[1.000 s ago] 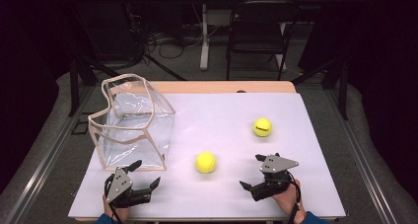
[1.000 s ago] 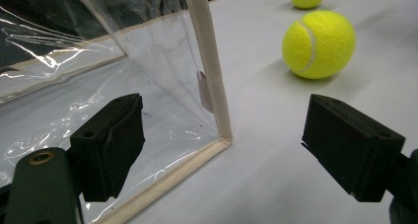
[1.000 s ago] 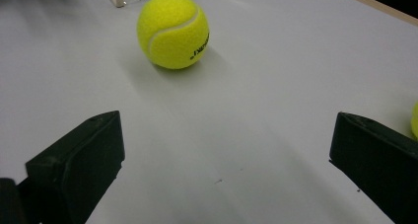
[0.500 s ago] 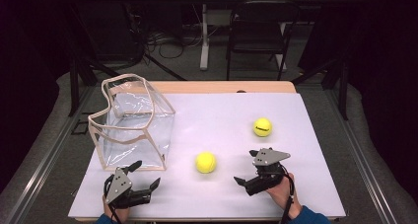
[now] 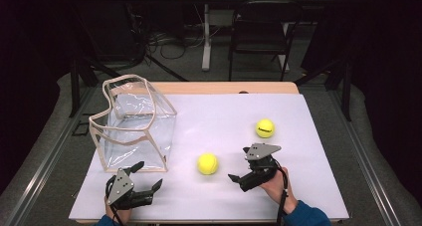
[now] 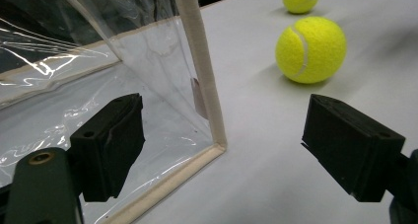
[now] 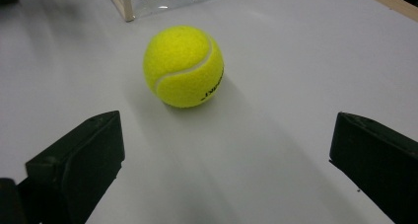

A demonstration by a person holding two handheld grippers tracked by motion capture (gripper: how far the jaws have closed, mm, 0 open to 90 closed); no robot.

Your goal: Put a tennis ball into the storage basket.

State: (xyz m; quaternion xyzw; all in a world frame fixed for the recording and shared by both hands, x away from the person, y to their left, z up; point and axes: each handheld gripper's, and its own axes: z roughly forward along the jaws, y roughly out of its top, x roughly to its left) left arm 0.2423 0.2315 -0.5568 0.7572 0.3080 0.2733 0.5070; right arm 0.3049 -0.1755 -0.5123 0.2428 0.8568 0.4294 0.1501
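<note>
The step in hand looks like the approach to a pick: the right gripper (image 5: 239,171) points at the nearer fuzzy yellow-green tennis ball (image 5: 207,164), which sits on the white tabletop (image 5: 224,121) just ahead of it, not yet touched. In the right gripper view the ball (image 7: 183,66) lies centred between the two black fingers (image 7: 79,165), which stand wide apart with nothing between them. The next move, as I judge it, calls for sliding forward until the fingers straddle the ball at its widest part, then closing gently, since a round ball on a smooth surface may roll off at a nudge.

The left gripper (image 5: 144,178) rests near the front left edge of the tabletop, its fingers (image 6: 111,145) also spread wide and empty, facing the corner of the clear plastic bag with beige fabric trim (image 5: 134,124). The bag stands open-topped, its walls glossy and creased, its edges stiffened by the trim.

A second yellow-green tennis ball (image 5: 264,128) lies farther back on the right, well apart from the first. Both have felted nap, a curved white seam and dark print.
</note>
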